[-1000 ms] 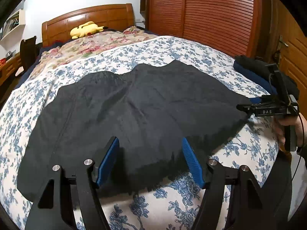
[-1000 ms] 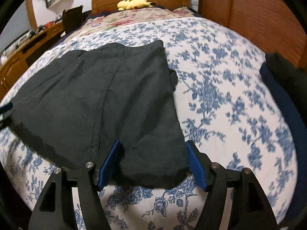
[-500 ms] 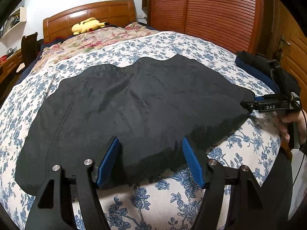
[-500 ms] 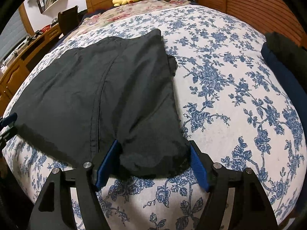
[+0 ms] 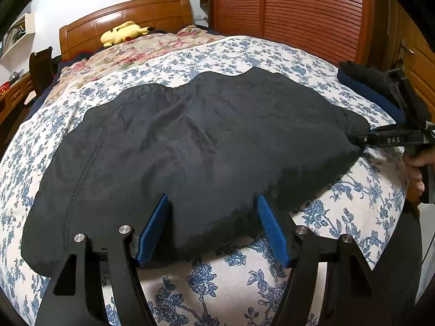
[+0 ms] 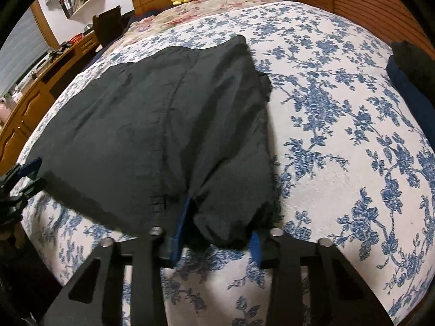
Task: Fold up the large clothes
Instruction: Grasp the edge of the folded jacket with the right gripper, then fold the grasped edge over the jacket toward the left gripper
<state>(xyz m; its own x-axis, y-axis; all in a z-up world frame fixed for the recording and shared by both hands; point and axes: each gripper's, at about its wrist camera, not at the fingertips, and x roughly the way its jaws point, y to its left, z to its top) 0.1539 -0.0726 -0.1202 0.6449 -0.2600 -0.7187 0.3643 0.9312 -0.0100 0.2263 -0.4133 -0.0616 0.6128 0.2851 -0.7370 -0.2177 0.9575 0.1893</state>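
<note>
A large black garment [image 5: 204, 141] lies spread flat on the blue-flowered bedsheet [image 5: 239, 279]. My left gripper [image 5: 212, 203] is open, its blue pads standing either side of the garment's near hem without pinching it. My right gripper [image 6: 220, 225] is closing on the garment's [image 6: 163, 125] near right corner, and the cloth bunches up between its pads. In the left wrist view the right gripper [image 5: 364, 140] pinches that corner at the bed's right side, with a hand behind it. The left gripper [image 6: 30, 165] shows at the left edge of the right wrist view.
A stack of dark folded clothes [image 5: 375, 87] sits at the bed's right edge. A yellow plush toy [image 5: 122, 32] lies by the wooden headboard [image 5: 122, 19], on a floral quilt. A slatted wardrobe [image 5: 299, 8] stands to the right and a wooden desk [image 6: 40, 92] to the left.
The right gripper's jaws have narrowed from wide apart onto the garment's corner, gathering the cloth between them. The left gripper has kept its place and width.
</note>
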